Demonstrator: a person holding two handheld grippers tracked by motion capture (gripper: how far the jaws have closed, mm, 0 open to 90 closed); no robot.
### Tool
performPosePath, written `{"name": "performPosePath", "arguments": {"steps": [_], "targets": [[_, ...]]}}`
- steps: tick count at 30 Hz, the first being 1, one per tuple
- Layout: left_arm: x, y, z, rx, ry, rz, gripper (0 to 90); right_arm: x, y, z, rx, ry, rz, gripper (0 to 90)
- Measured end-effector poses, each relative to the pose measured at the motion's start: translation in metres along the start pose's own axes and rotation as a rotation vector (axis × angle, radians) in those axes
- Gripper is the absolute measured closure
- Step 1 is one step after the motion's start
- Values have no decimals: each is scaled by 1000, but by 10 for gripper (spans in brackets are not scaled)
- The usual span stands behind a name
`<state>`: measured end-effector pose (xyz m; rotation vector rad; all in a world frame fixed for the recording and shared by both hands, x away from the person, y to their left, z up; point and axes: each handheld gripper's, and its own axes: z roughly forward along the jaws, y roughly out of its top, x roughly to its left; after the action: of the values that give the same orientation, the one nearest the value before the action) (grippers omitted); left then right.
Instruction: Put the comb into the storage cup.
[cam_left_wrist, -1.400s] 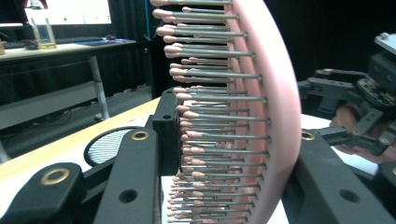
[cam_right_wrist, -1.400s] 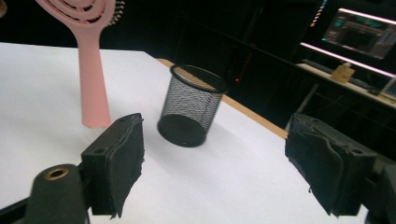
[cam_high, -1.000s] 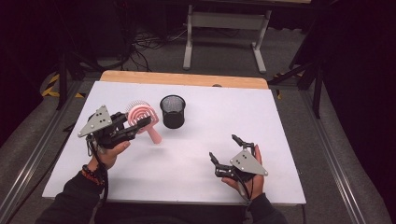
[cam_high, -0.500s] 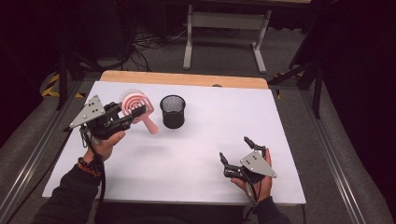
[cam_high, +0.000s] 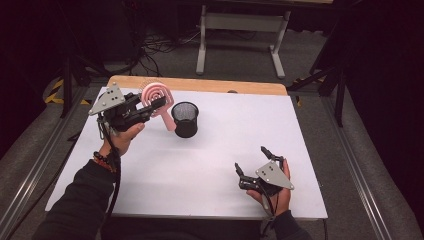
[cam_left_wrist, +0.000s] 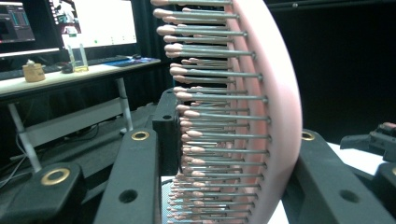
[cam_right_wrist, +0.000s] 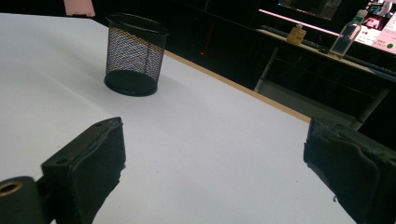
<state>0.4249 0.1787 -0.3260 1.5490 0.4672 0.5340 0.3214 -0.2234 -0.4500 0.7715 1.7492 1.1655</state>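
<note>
Left gripper (cam_high: 152, 106) clamps the pink brush (cam_high: 156, 95) by its head, jaws on either side, bristles toward one jaw and the pink back against the other; brush held above the table (cam_high: 210, 165), just left of the mesh cup (cam_high: 185, 119), handle slanting down toward the cup's rim. Cup stands upright on the white top; no contents visible inside from the high view or through the mesh. Right gripper (cam_high: 250, 161) rests near the front right edge, jaws spread wide, nothing between them.
</note>
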Motion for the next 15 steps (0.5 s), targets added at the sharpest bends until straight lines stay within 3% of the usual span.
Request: {"name": "performPosePath", "arguments": {"steps": [3, 15], "targets": [[-1, 3, 8, 3, 2, 17, 626, 0, 0, 0, 5, -6, 0, 68], [3, 11, 28, 9, -17, 16, 626, 0, 1, -1, -3, -10, 0, 77]]}}
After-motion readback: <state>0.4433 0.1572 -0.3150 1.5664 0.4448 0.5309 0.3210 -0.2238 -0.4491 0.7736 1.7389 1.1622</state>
